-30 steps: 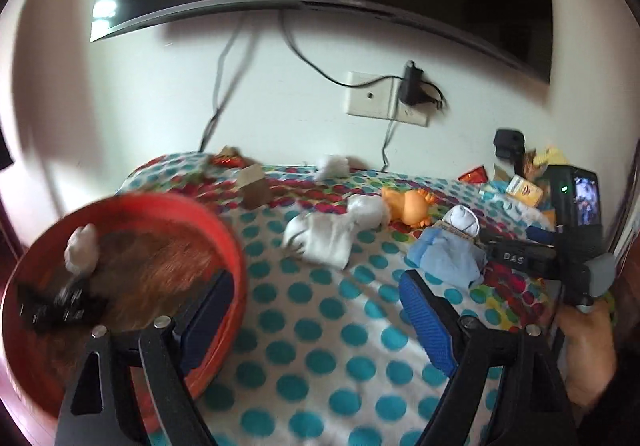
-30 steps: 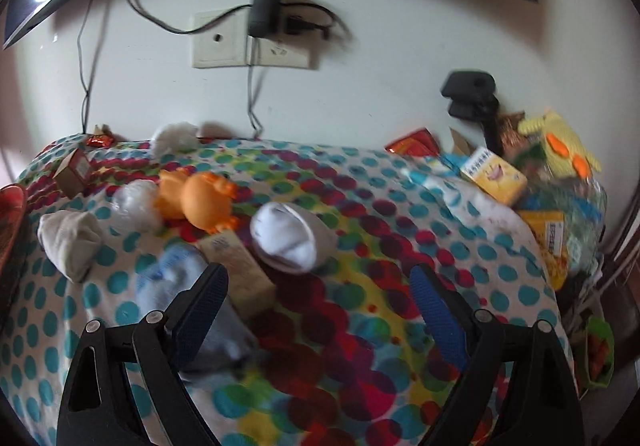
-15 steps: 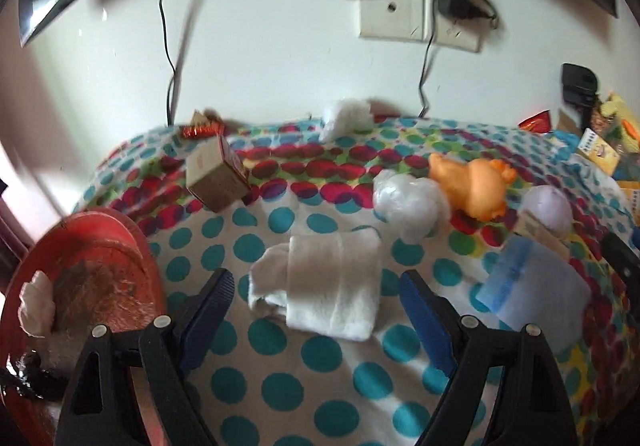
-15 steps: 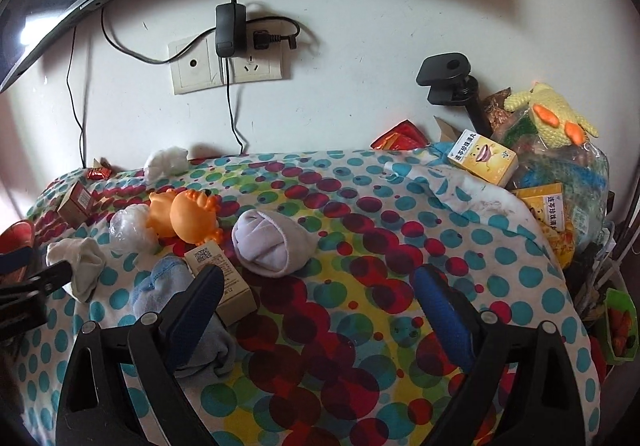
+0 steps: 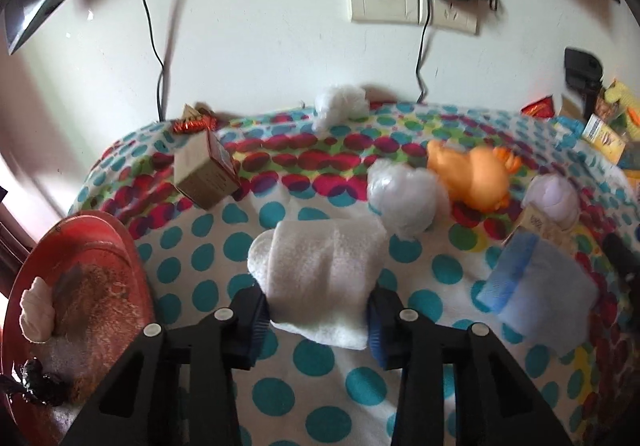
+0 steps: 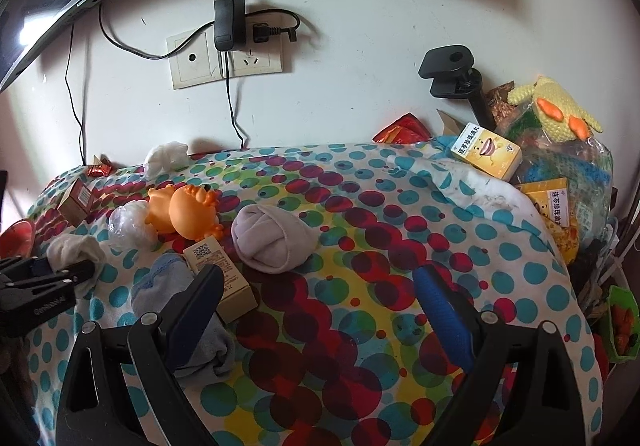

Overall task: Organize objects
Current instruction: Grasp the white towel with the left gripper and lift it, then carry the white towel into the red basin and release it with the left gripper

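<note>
My left gripper [image 5: 316,322] is closed on a folded white sock [image 5: 320,270] lying on the polka-dot cloth [image 5: 208,246]; both blue pads press its sides. The same sock [image 6: 76,250] and the left gripper [image 6: 60,278] show at the far left of the right wrist view. My right gripper [image 6: 320,310] is open and empty above the cloth. A red bowl [image 5: 116,238] holding a white figure and a black toy sits at the left.
On the cloth lie an orange rubber toy [image 6: 188,210], a rolled grey sock [image 6: 272,242], a blue sock [image 5: 536,298], small cardboard boxes [image 5: 204,174] [image 6: 224,278] and crumpled plastic [image 5: 404,202]. Boxes and a yellow knitted toy [image 6: 556,106] pile at the right. The wall is behind.
My left gripper moved forward from the red bowl to the white sock and shut on it. The right gripper pulled back a little and stayed open.
</note>
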A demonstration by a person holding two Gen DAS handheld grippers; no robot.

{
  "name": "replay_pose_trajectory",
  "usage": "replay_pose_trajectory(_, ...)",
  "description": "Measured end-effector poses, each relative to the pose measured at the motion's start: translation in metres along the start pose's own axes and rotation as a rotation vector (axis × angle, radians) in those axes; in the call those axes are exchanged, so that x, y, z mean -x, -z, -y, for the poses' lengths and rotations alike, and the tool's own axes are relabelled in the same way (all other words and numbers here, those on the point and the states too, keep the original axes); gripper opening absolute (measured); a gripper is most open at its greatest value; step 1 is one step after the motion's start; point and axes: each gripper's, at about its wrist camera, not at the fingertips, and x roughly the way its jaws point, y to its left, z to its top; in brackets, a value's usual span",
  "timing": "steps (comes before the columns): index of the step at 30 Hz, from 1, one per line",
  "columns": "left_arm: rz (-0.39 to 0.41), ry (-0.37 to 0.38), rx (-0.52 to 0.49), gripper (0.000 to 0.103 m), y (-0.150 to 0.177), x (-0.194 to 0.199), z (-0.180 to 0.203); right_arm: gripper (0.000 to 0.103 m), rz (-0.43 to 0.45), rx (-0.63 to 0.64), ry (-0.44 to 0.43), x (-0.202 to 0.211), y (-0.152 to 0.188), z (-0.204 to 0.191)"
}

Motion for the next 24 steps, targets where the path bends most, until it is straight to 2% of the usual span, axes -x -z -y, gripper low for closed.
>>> replay_pose_trajectory(3, 0.066, 0.020, 0.015, 0.040, -0.009, 0.031, -0.006, 0.095, 0.004, 0.023, 0.010, 0.001, 0.000, -0.004)
replay_pose_trajectory(5, 0.102, 0.027, 0.032, 0.040, -0.015, 0.049, -0.012, 0.099, 0.003, 0.021, 0.011, 0.000, 0.000, -0.004)
replay_pose_trajectory(11, 0.187, -0.001, 0.068, 0.040, -0.028, 0.097, -0.038, 0.102, -0.015, 0.020, 0.014, -0.003, 0.001, -0.003)
replay_pose_trajectory(17, 0.212, -0.070, 0.096, 0.040, -0.033, 0.118, -0.075, 0.102, -0.019, 0.032, 0.014, -0.004, 0.000, -0.006)
replay_pose_trajectory(24, 0.192, -0.186, 0.142, 0.040, -0.029, 0.119, -0.132, 0.102, -0.012, 0.044, 0.007, -0.004, 0.000, -0.008)
